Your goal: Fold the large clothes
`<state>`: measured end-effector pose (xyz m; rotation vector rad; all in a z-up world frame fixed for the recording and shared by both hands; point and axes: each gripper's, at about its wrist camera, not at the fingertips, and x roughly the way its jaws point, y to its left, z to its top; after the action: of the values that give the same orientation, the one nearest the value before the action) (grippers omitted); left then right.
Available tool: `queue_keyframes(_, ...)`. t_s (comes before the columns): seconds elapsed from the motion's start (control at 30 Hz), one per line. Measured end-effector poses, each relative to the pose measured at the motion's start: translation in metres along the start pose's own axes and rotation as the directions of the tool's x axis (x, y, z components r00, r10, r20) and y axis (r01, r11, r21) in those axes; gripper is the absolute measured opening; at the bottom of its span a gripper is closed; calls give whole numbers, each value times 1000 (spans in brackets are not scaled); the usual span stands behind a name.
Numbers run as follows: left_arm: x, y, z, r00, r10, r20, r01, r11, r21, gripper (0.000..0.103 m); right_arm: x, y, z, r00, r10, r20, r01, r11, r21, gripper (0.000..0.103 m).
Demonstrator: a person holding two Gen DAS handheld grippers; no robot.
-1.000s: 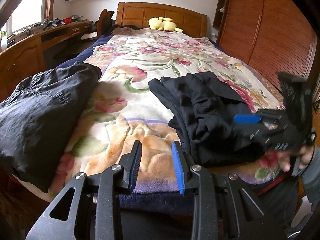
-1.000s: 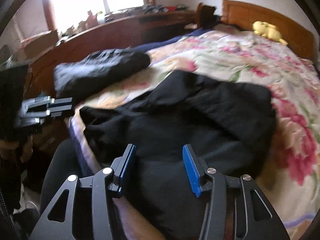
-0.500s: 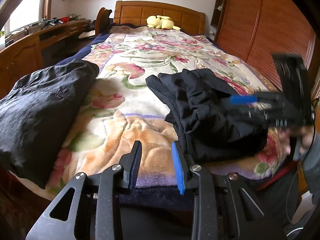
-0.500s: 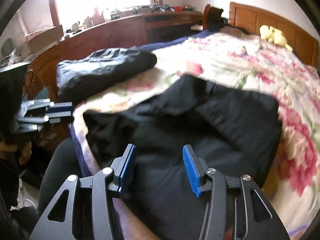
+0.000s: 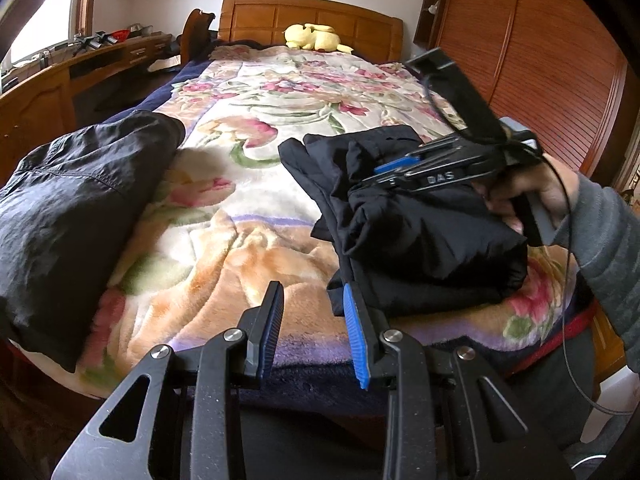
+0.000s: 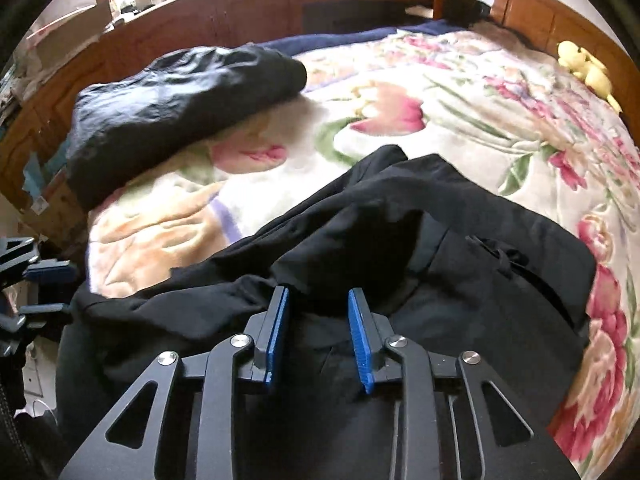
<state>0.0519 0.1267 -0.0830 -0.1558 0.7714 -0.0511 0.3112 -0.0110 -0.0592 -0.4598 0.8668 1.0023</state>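
A crumpled black garment point(image 5: 416, 220) lies at the near right corner of the bed; it fills the foreground of the right wrist view point(image 6: 400, 248). My right gripper point(image 6: 318, 320) is open and empty, its pads just above the garment's near folds; it shows from the side in the left wrist view point(image 5: 384, 172) over the garment. My left gripper point(image 5: 312, 320) is open and empty above the blanket's near edge, just left of the garment. A second dark garment point(image 5: 76, 200) lies folded at the bed's left edge, also in the right wrist view point(image 6: 180, 96).
The bed has a floral blanket point(image 5: 256, 128) and a wooden headboard point(image 5: 312, 20) with a yellow plush toy point(image 5: 314, 36). A wooden desk point(image 5: 60, 76) runs along the left. A wooden wardrobe point(image 5: 540, 60) stands on the right.
My right gripper has moved forward and left over the black garment, closer to its folds. My left gripper has shifted slightly toward the garment's near edge. Both stay open.
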Motion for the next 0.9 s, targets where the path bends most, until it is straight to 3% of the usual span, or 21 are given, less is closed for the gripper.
queue_keyframes(0.13, 2, -4, -1, 1000, -8, -5, 8, 1000, 6, 32, -12, -9, -7, 999, 13, 49, -14, 1000, 21, 31)
queue_keyframes(0.47, 8, -14, 0, 1000, -21, -16, 22, 1000, 23, 32, -69, -41, -43, 973, -171, 154, 158, 983, 94, 31)
queue_keyframes(0.73, 20, -23, 1, 999, -28, -38, 29, 999, 35, 32, -77, -69, -67, 955, -257, 147, 230, 956, 182, 31)
queue_keyframes(0.8, 26, -25, 2, 998, -31, -52, 33, 999, 37, 32, -73, -76, -70, 956, -262, 135, 234, 952, 196, 36)
queue_keyframes(0.87, 31, -27, 2, 998, -28, -59, 30, 999, 36, 32, -66, -79, -73, 957, -262, 124, 234, 951, 203, 51)
queue_keyframes(0.9, 34, -27, 2, 997, -26, -66, 28, 999, 34, 32, -65, -82, -74, 957, -263, 120, 235, 950, 206, 54)
